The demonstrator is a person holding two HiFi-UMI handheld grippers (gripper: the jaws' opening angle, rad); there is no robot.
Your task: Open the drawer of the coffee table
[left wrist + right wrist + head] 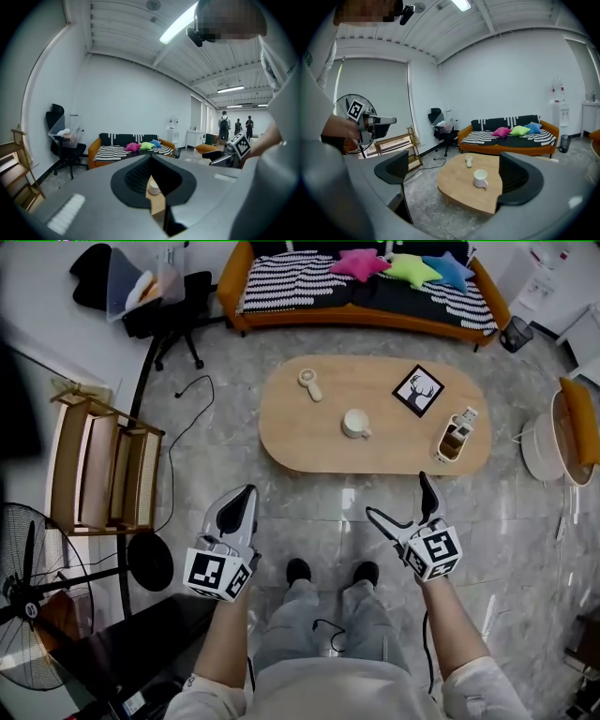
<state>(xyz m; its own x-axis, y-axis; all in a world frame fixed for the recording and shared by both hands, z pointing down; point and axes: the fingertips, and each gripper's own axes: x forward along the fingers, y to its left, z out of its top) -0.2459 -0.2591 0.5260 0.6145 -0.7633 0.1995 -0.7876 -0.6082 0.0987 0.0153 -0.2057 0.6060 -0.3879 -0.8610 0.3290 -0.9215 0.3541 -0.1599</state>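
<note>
Right gripper (397,495): jaws wide apart, empty. Left gripper (245,495): jaws together, empty. The coffee table (309,442) stands ahead of both, well apart. No drawer shows. Expect a light, stiff slide; grasp its front pull, drawing evenly.

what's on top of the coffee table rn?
A white mug, a small white gadget, a deer picture and a holder. The coffee table itself covers any drawer beneath.

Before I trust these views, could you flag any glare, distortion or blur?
Head view: bright glare on the floor before the coffee table; sharp otherwise. Left gripper view: heavy fisheye, dark corners, the ceiling lamp blown out. Right gripper view: same fisheye, mug crisp.
</note>
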